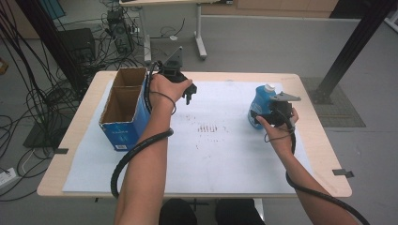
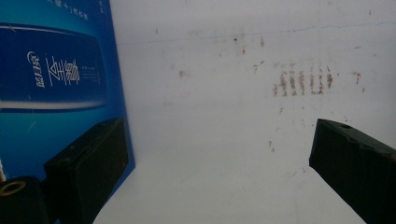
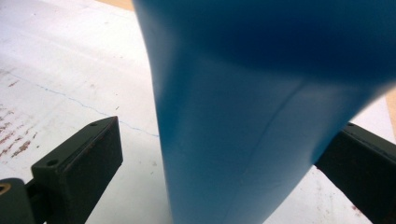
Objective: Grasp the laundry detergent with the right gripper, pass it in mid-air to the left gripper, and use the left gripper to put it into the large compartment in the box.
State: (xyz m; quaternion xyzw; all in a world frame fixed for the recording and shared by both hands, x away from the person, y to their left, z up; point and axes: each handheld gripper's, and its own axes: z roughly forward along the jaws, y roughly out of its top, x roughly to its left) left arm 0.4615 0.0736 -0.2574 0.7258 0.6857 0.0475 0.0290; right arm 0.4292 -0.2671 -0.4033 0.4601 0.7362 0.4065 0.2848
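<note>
Nearest the camera, our two forearms came up from the bottom edge of the high view, each trailing a black ribbed cable. We held the right tongs [image 1: 264, 117] around the lower body of a blue bottle [image 1: 261, 104], which stood upright on the white sheet [image 1: 220, 154] toward the right side of the counter [image 1: 324, 150], its pale cap at the top. In the right gripper view the bottle [image 3: 261, 116] rose between our two black jaws; the left jaw stood a little apart from its side with bare sheet showing between, while the right jaw sat just at the bottle's edge, and we could not tell whether it touched. So those tongs were spread around the bottle rather than pinching it.

We held the left tongs [image 1: 190, 92] above the sheet, just right of the open blue carton [image 1: 123, 112] that stood at the left of the counter. In the left gripper view the jaws were spread wide with nothing between them: one jaw lay in front of the carton's printed blue side [image 2: 56, 79], the other well off to the right over the white sheet [image 2: 210, 140]. Rows of small brown marks [image 2: 301, 81] dotted the sheet ahead of the jaws, and they also showed near the middle of the counter in the high view.
</note>
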